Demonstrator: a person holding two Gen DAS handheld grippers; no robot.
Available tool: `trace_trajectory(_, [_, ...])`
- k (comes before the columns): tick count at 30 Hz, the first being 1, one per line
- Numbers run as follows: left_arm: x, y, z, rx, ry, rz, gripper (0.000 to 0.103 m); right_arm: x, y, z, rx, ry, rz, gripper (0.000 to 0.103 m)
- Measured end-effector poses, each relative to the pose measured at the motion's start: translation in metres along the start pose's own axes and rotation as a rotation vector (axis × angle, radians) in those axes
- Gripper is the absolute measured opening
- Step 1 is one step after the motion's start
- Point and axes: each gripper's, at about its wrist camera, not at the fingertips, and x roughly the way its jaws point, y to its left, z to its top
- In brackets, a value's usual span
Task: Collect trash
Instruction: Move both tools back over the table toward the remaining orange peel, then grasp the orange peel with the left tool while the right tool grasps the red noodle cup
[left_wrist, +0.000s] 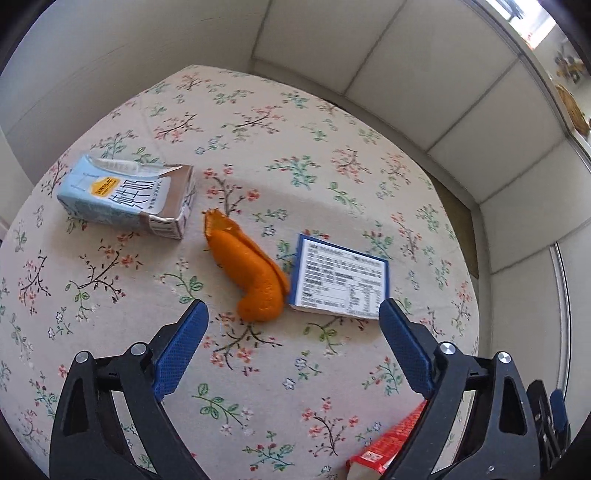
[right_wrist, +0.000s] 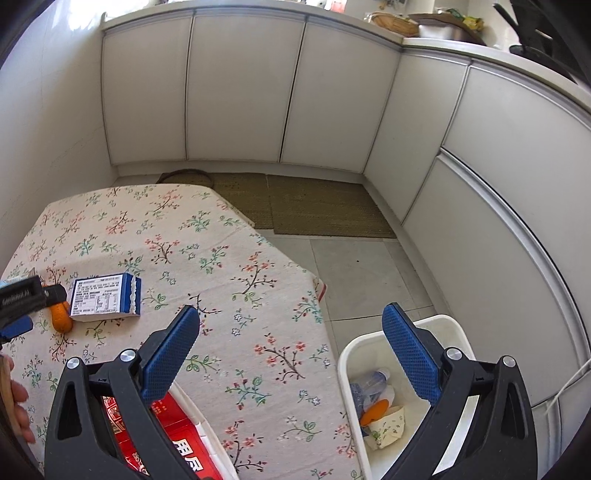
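An orange peel (left_wrist: 251, 269) lies mid-table just ahead of my open, empty left gripper (left_wrist: 293, 314). A flat blue-and-white box (left_wrist: 341, 280) lies to the peel's right; it also shows in the right wrist view (right_wrist: 105, 297), as does the peel (right_wrist: 61, 317). A crushed light-blue milk carton (left_wrist: 129, 195) lies at the far left. A red-and-white box (left_wrist: 388, 446) lies near the front edge, under my right gripper (right_wrist: 291, 314), which is open and empty above the table's right edge. The white trash bin (right_wrist: 456, 330) stands on the floor at right, holding a bottle, peel and paper.
The table wears a floral cloth (left_wrist: 280, 155). White cabinets (right_wrist: 240, 92) line the walls. Woven mats (right_wrist: 325, 206) lie on the tiled floor beyond the table. A hand (right_wrist: 14, 398) shows at the left edge.
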Motion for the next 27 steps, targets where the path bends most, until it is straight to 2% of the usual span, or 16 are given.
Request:
trace_trajectory(5, [0.021,0.024,0.012,-0.092,0.022,0.032,0.071,0.011,0.012,-0.001,-0.034,0.033,0.023,0.096])
trace_trajectory(8, [0.032,0.027,0.015,-0.098,0.032,0.051,0.069,0.016,0.018,-0.003,-0.064,0.056,0.049,0.096])
trace_trajectory(12, [0.036,0.012,0.016,0.001,0.001,0.097,0.06,0.022,0.026,-0.005,-0.109,0.081,0.069,0.096])
trace_trajectory(14, [0.038,0.004,0.014,0.067,-0.003,0.118,0.048,0.024,0.025,-0.006,-0.109,0.1,0.082,0.096])
trace_trajectory(15, [0.039,0.001,0.012,0.094,-0.005,0.124,0.045,0.026,0.024,-0.006,-0.103,0.117,0.098,0.096])
trace_trajectory(17, [0.04,-0.003,0.008,0.13,-0.002,0.113,0.033,0.03,0.022,-0.008,-0.087,0.163,0.141,0.096])
trace_trajectory(22, [0.034,-0.009,0.003,0.161,0.013,0.06,0.029,0.036,0.026,-0.02,-0.092,0.284,0.257,0.096])
trace_trajectory(27, [0.009,-0.015,0.001,0.181,-0.011,0.016,0.029,0.033,0.036,-0.032,-0.141,0.339,0.316,0.096])
